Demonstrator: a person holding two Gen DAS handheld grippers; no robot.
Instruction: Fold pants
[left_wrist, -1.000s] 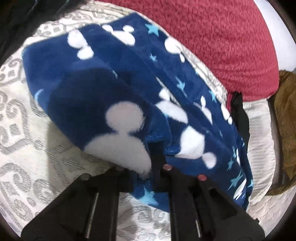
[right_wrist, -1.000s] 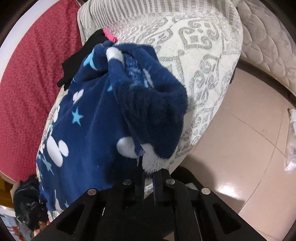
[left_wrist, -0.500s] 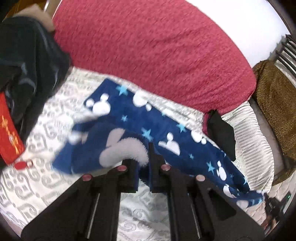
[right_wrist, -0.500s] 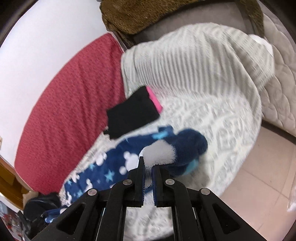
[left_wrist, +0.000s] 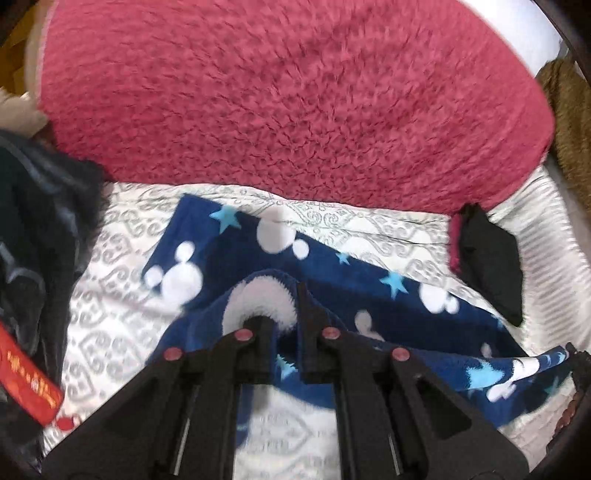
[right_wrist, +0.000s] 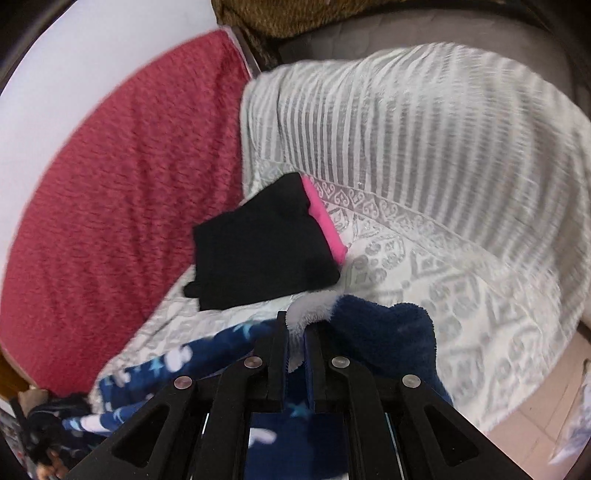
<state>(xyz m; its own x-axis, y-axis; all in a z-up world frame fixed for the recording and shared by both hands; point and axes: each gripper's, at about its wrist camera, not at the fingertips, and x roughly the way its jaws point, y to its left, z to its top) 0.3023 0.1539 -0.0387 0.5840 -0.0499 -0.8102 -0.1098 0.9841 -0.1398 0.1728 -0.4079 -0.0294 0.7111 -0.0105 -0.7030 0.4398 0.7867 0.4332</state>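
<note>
The left gripper (left_wrist: 282, 317) is closed on a fluffy edge of the navy fleece pants (left_wrist: 332, 280), and the right gripper (right_wrist: 295, 332) pinches another edge between nearly touching jaws. The pants lie strung across the patterned white bedspread (left_wrist: 110, 295), lifted at both held ends.

The thick pile could slip from either pinch, or the two edges could land uneven and skew the fold.

Only the left view shows the spread leg with its stars and mouse heads; only the right view shows the striped blanket (right_wrist: 424, 129) and the folded black garment (right_wrist: 262, 243) with its pink edge just beyond the pants.
</note>
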